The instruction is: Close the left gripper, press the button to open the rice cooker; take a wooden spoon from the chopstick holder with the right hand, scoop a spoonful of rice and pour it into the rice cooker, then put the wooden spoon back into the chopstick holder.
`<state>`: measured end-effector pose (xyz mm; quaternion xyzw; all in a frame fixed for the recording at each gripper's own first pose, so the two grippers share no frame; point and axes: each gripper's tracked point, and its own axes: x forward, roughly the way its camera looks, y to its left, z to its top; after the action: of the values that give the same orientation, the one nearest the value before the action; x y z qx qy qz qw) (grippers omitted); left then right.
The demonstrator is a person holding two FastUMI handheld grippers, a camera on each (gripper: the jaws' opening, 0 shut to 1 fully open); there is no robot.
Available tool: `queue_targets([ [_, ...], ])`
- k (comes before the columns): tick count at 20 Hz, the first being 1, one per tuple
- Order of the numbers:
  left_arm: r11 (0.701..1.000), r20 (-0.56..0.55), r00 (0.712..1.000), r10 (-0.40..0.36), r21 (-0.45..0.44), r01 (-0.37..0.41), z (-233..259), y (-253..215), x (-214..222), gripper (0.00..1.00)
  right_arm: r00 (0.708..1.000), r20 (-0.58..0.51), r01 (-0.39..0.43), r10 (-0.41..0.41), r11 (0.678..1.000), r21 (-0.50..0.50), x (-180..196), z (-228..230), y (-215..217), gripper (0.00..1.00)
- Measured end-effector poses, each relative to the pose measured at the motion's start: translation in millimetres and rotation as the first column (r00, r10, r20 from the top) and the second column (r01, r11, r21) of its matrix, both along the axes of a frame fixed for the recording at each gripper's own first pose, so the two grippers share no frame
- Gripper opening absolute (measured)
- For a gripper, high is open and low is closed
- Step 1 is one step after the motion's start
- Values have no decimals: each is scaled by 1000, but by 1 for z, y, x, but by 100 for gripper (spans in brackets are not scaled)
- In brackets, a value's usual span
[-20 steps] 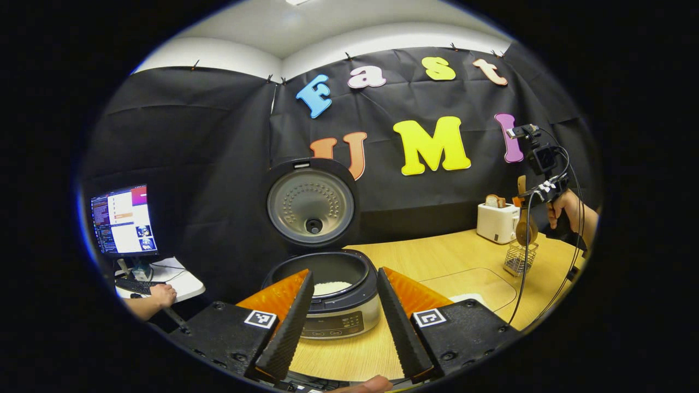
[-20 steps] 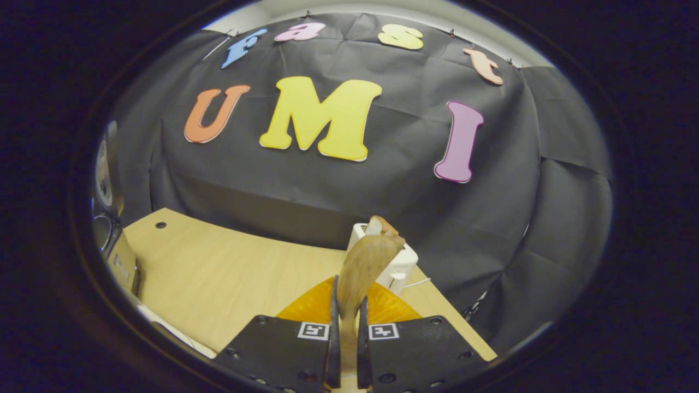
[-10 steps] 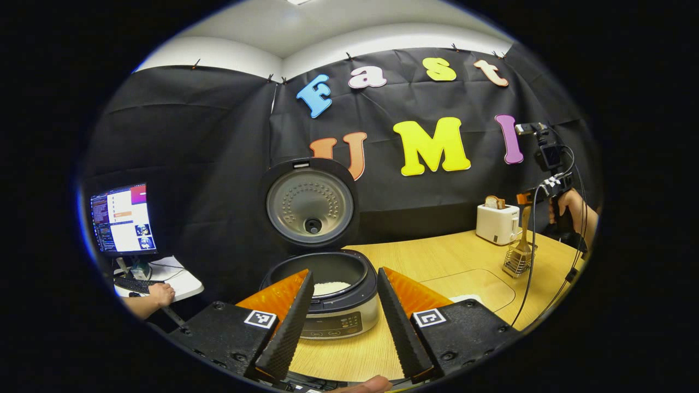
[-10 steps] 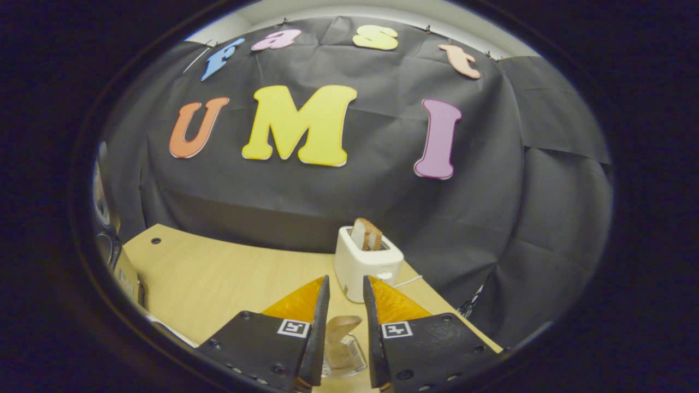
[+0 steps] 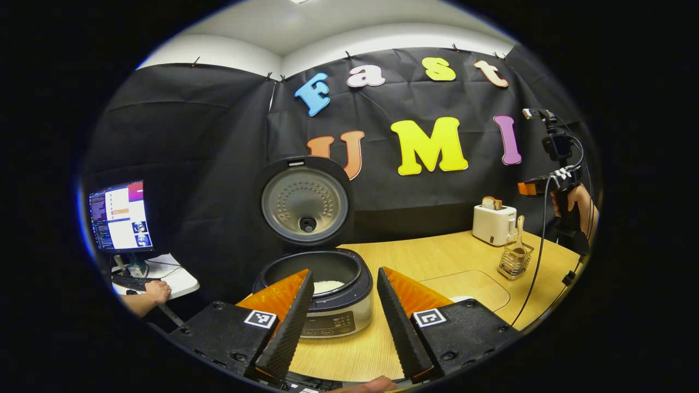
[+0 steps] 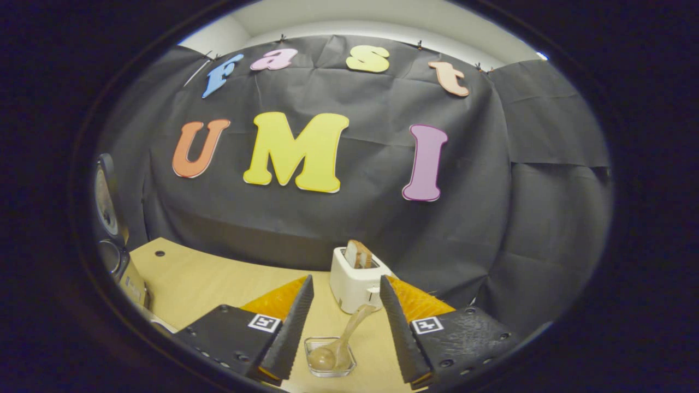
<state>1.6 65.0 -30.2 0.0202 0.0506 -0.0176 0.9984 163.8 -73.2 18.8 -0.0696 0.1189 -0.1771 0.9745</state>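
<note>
The rice cooker [image 5: 333, 311] stands open on the wooden table, its lid [image 5: 304, 203] upright and white rice [image 5: 327, 286] in the pot. My left gripper [image 5: 344, 271] is open just in front of it, holding nothing. At the far right a hand holds my right gripper [image 5: 532, 188] above the wire chopstick holder [image 5: 513, 263], where the wooden spoon [image 5: 519, 236] stands. In the right gripper view my right gripper [image 6: 346, 278] is open above the holder [image 6: 330, 364]. The spoon [image 6: 352, 330] rests in it bowl down, handle leaning up, free of both fingers.
A white toaster [image 6: 354, 277] with bread stands just behind the holder, also seen as the toaster [image 5: 494, 225] by the back wall. A clear mat [image 5: 475, 281] lies between cooker and holder. A cable hangs from the right gripper. A monitor [image 5: 119, 215] and a person's hand [image 5: 158, 292] are at the left.
My right gripper lowered the spoon into the holder, opened and let it go, then rose away. The left gripper stayed open by the cooker.
</note>
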Motion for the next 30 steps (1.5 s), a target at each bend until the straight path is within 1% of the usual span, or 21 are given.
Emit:
queue_targets([
  [2, 1000, 27, 1000, 2, -28, -2, 13, 0, -2, 76, 1000, -8, -14, 14, 1000, 15, -8, -1, 1, 90],
  [3, 998, 33, 999, 2, -59, 0, 19, -2, -3, 76, 1000, -5, -26, 27, 999, 21, -14, 0, 2, 96],
  [5, 992, 15, 1000, -7, -123, 9, 31, -5, -2, 76, 998, -1, -56, 56, 998, 18, -25, 1, 7, 95],
  [6, 989, 28, 1000, -2, -147, 7, 44, -2, 1, 77, 998, 4, -61, 61, 998, 19, -33, 1, 6, 95],
  [7, 987, 34, 999, 5, -160, 0, 55, 2, 5, 81, 998, 15, -67, 67, 997, 28, -40, 1, 8, 96],
  [8, 988, 39, 999, 10, -155, -4, 63, 8, 9, 81, 997, 22, -77, 77, 996, 41, -47, 0, 13, 95],
  [9, 990, 42, 999, 18, -143, -12, 70, 14, 16, 84, 996, 25, -87, 86, 995, 55, -54, -2, 16, 94],
  [11, 992, 21, 999, 50, -121, -47, 73, 31, 29, 85, 994, 26, -110, 109, 991, 70, -67, -4, 21, 96],
  [12, 990, 18, 998, 67, -124, -64, 77, 40, 37, 85, 993, 30, -119, 117, 991, 67, -72, -5, 22, 95],
  [14, 987, -1, 997, 73, -144, -73, 79, 51, 56, 85, 992, 40, -122, 121, 992, 40, -79, -5, 22, 96],
  [15, 985, -18, 997, 81, -154, -82, 80, 59, 66, 85, 991, 38, -130, 129, 991, 33, -82, -8, 23, 95],
  [17, 980, -2, 995, 96, -177, -95, 90, 75, 85, 86, 989, 36, -146, 144, 989, 38, -89, -14, 28, 95],
  [19, 969, 33, 992, 119, -221, -109, 105, 92, 107, 85, 988, 50, -149, 146, 987, 56, -96, -16, 27, 96],
  [21, 958, 24, 990, 138, -255, -128, 109, 105, 122, 86, 987, 57, -155, 151, 985, 79, -107, -22, 28, 95],
  [23, 952, 26, 987, 156, -272, -143, 118, 117, 134, 86, 987, 71, -152, 146, 984, 93, -116, -25, 27, 95],
  [25, 950, 17, 990, 138, -283, -127, 125, 117, 143, 88, 990, 78, -119, 113, 990, 76, -127, -30, 16, 95],
  [26, 950, 23, 987, 157, -277, -145, 129, 126, 148, 89, 990, 91, -111, 104, 991, 69, -129, -31, 13, 95],
  [27, 948, 31, 984, 178, -273, -163, 134, 134, 152, 89, 990, 103, -103, 96, 993, 65, -132, -32, 11, 95],
  [28, 945, 35, 984, 177, -286, -160, 139, 133, 158, 89, 990, 109, -98, 90, 993, 68, -134, -36, 8, 95],
  [30, 940, 47, 986, 161, -312, -138, 152, 128, 173, 89, 988, 108, -120, 110, 989, 88, -133, -43, 11, 95],
])
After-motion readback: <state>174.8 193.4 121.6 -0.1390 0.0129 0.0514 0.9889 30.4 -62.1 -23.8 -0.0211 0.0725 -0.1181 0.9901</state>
